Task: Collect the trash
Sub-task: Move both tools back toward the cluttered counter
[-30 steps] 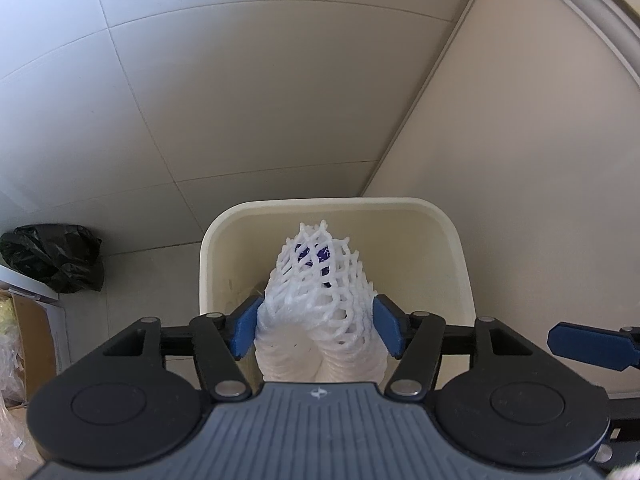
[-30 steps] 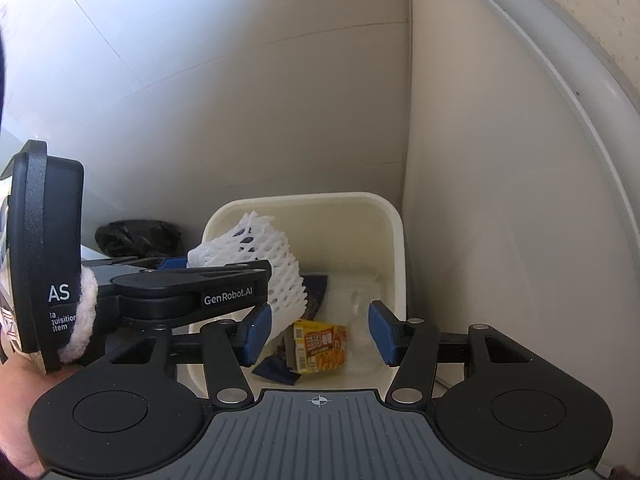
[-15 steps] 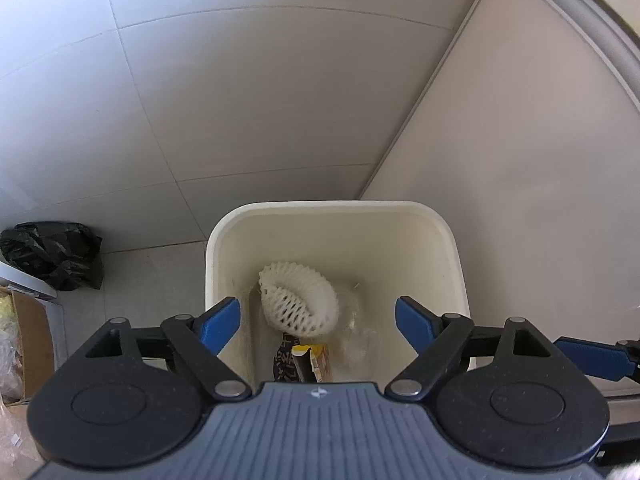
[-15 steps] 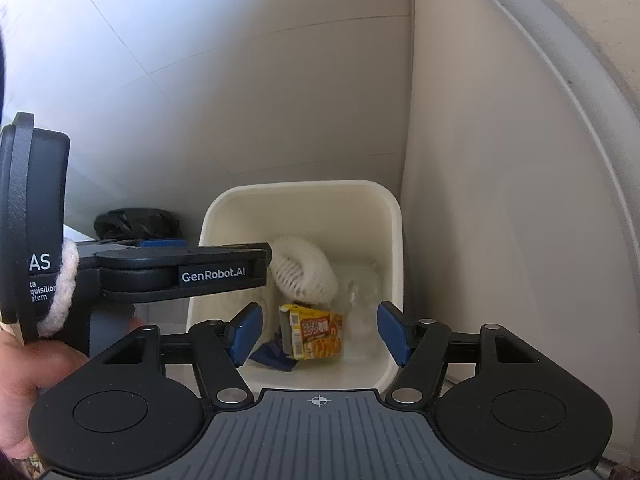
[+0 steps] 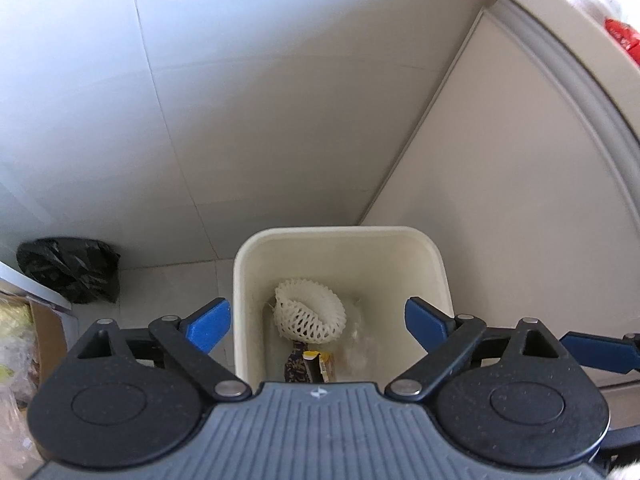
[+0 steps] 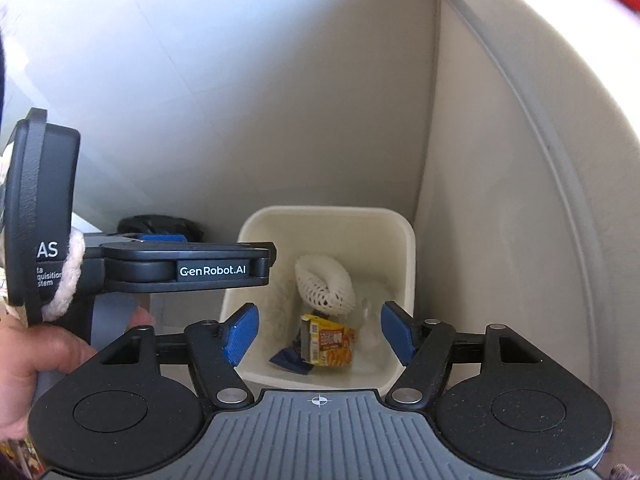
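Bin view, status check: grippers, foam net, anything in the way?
Left gripper open, jaws just widened, empty. Right gripper open, empty. Foam net lying in bin. Nothing in the way.

A cream plastic rectangular bin (image 6: pixel 404 280) holds a white foam mesh fruit sleeve (image 6: pixel 325 285) with a diamond lattice, a yellow-and-orange printed snack packet (image 6: pixel 330 342) and a dark blue wrapper (image 6: pixel 289 359). Pale grey floor tiles (image 5: pixel 240 120) surround a black crumpled plastic bag (image 5: pixel 70 268).
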Tool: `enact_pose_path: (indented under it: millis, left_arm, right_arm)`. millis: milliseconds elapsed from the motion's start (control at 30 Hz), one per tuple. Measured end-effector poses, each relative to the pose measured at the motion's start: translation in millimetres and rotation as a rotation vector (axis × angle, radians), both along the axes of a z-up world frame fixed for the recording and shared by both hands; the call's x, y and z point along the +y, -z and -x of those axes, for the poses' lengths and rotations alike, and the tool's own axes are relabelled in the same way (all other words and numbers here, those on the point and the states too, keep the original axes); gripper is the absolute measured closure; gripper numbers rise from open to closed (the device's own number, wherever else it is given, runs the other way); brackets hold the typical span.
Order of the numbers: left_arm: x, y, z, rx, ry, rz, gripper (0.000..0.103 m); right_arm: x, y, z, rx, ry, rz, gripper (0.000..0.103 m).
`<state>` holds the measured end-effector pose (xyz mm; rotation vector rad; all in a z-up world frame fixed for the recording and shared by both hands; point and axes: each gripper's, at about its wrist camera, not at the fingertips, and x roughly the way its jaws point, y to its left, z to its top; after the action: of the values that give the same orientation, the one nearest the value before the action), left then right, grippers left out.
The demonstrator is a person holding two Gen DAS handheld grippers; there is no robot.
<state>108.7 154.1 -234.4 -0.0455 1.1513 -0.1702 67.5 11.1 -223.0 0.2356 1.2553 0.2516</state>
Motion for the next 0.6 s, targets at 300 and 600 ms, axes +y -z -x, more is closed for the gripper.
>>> enact_pose_path:
  millis: [300, 600]
  left_arm:
    - [16, -37, 15, -0.058, -0.028, -0.011, 0.002]
    - [20, -72, 24, -0.101, -0.045, -0.039, 0.001]
  right_arm:
    - [3, -38, 21, -0.102, -0.066, -0.015, 0.029]
    - [-9, -84, 38, -0.245, -0.118, -0.002, 0.025]
